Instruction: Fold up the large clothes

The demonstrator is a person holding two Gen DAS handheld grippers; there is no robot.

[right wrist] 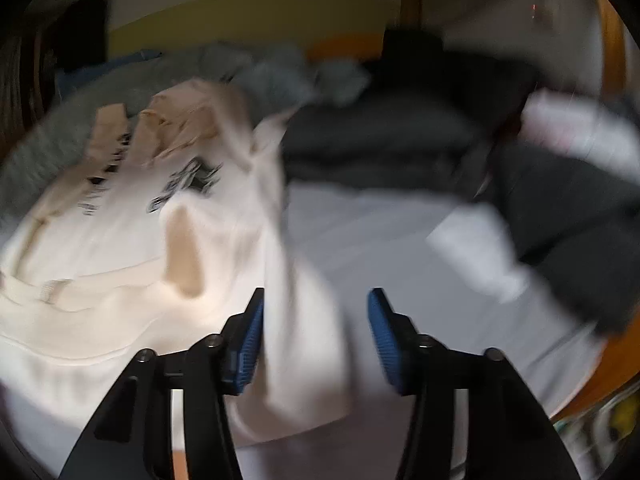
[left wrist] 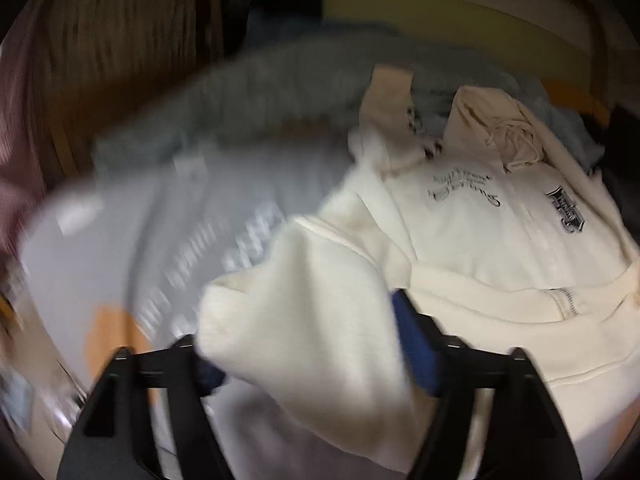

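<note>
Now | cream hoodie (left wrist: 480, 232) flat, hood away | left gripper (left wrist: 304, 344) jaws wide | right gripper (right wrist: 316, 332) jaws apart, sleeve between

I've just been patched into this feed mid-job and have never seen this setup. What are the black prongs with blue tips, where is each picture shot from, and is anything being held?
The prongs are two hand-held grasping tools; a person carries one in each hand. Each picture comes from a fisheye camera on a tool, looking along its fingers. In the left wrist view, the left tool stands open with a fold of a cream hoodie lying loose between its blue pads. In the right wrist view, the right tool is also open, with cream cloth between its pads, not pinched. The hoodie lies on a pale grey sheet, with dark clothes behind. Both views are blurred.
</note>
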